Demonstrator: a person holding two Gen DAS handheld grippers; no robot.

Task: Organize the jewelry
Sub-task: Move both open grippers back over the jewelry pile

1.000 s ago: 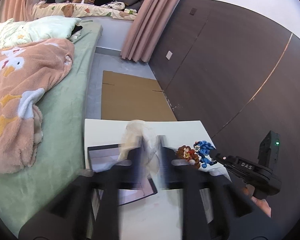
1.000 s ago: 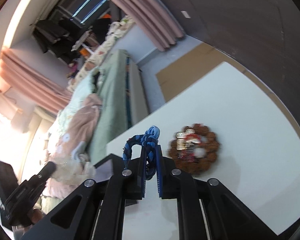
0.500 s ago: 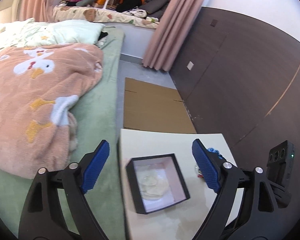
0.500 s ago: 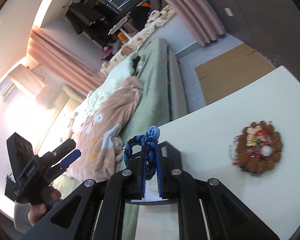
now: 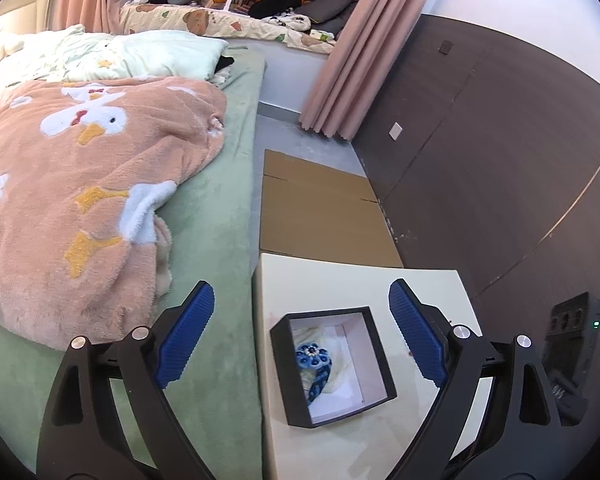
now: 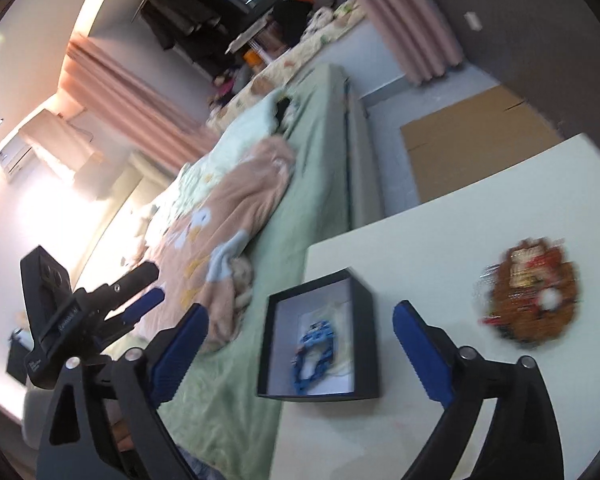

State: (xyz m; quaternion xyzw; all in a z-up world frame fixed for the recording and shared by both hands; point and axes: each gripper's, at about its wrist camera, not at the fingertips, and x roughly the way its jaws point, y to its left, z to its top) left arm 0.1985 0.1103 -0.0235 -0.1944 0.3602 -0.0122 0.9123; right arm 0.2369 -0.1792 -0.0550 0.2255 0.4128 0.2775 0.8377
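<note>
Both grippers, left (image 5: 300, 336) and right (image 6: 300, 356), hang with jaws spread wide and empty above a black jewelry box (image 5: 296, 396) on the white table (image 5: 340, 284); inside the box lies a blue beaded bracelet (image 5: 314, 366), while right of it sits a brown beaded bracelet (image 6: 528, 300).

left wrist view: looking steeply down from above and just behind the black box (image 5: 332, 364), close in, framed between its own spread blue pads (image 5: 184, 336). facing along the white table (image 5: 360, 284) toward bed (image 5: 204, 240) and cardboard (image 5: 320, 208). right wrist view: rolled sideways, slightly blurred, also close over the same black box (image 6: 320, 344) from the table's other side, catching the left gripper (image 6: 140, 292) off over the bed. shared by both: box, table edge, bed, cardboard.
</note>
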